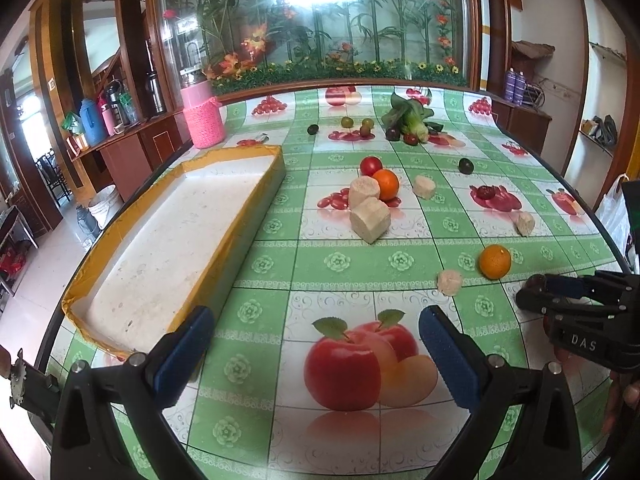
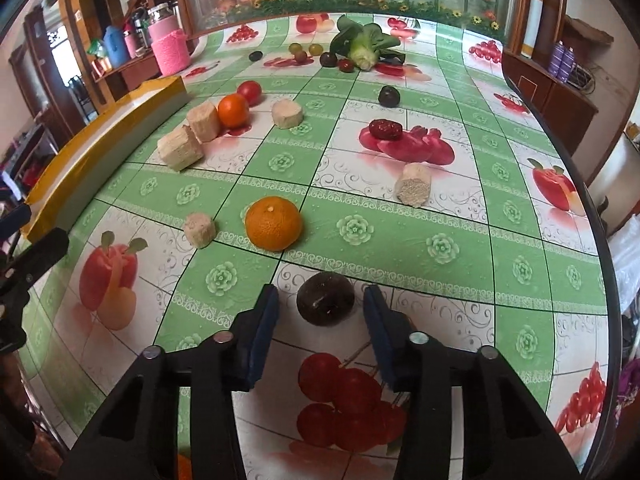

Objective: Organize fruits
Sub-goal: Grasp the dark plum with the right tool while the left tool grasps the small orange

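A dark plum (image 2: 325, 298) lies on the fruit-print tablecloth between the blue pads of my right gripper (image 2: 320, 304), which is open around it with gaps on both sides. The right gripper also shows in the left wrist view (image 1: 532, 292). An orange (image 2: 273, 223) lies just beyond it, also in the left wrist view (image 1: 495, 261). My left gripper (image 1: 316, 344) is open and empty over the cloth, beside the white tray with a yellow rim (image 1: 256, 188). A second orange (image 1: 386, 184) and a red tomato (image 1: 371, 165) lie mid-table.
Several beige sugarcane chunks (image 1: 370, 219) (image 2: 413, 190) lie scattered. More dark plums (image 2: 389, 96), a red date (image 2: 385, 129), grapes and a leafy green (image 2: 362, 46) lie at the far end. A pink jar (image 1: 203, 114) stands behind the tray. The table edge (image 2: 600, 240) curves on the right.
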